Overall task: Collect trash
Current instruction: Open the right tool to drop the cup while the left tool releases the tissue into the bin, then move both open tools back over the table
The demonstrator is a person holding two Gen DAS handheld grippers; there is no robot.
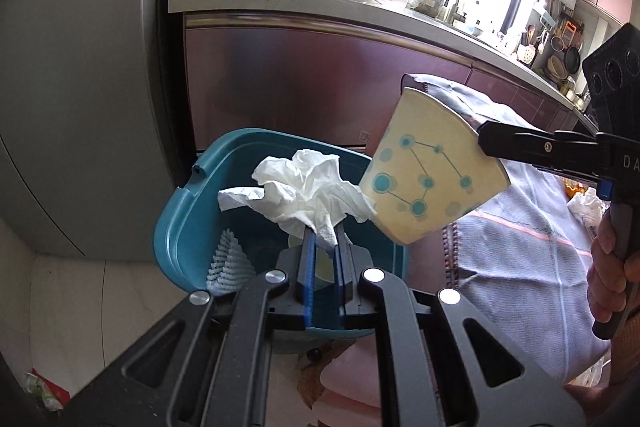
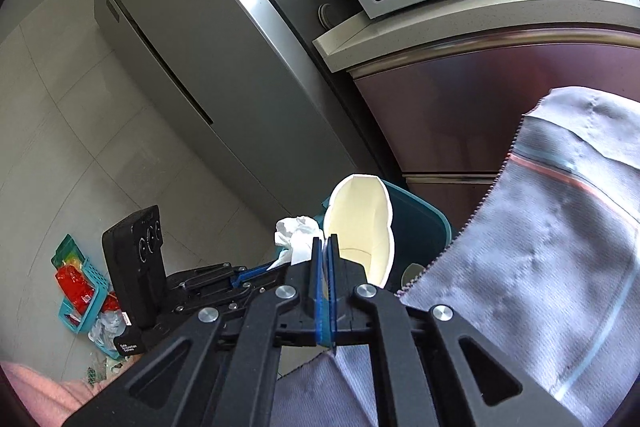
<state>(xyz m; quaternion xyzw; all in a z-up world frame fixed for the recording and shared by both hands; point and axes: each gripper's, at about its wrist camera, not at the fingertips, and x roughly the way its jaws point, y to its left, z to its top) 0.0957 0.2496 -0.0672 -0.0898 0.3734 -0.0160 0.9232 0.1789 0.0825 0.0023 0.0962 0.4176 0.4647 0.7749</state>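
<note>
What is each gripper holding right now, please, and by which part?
The left gripper pinches a crumpled white tissue by its lower end. The right gripper clamps a paper cup by its rim wall.

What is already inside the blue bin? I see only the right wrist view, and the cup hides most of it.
Observer: A white ribbed foam net lies in the bin, near its left wall.
Operator: Is the tissue over the bin?
Observer: Yes. The tissue, clamped in the left gripper, hangs above the opening.
Operator: How does the cup look outside?
Observer: The cup, pinched at its rim by the right gripper, shows teal dots joined by lines.
</note>
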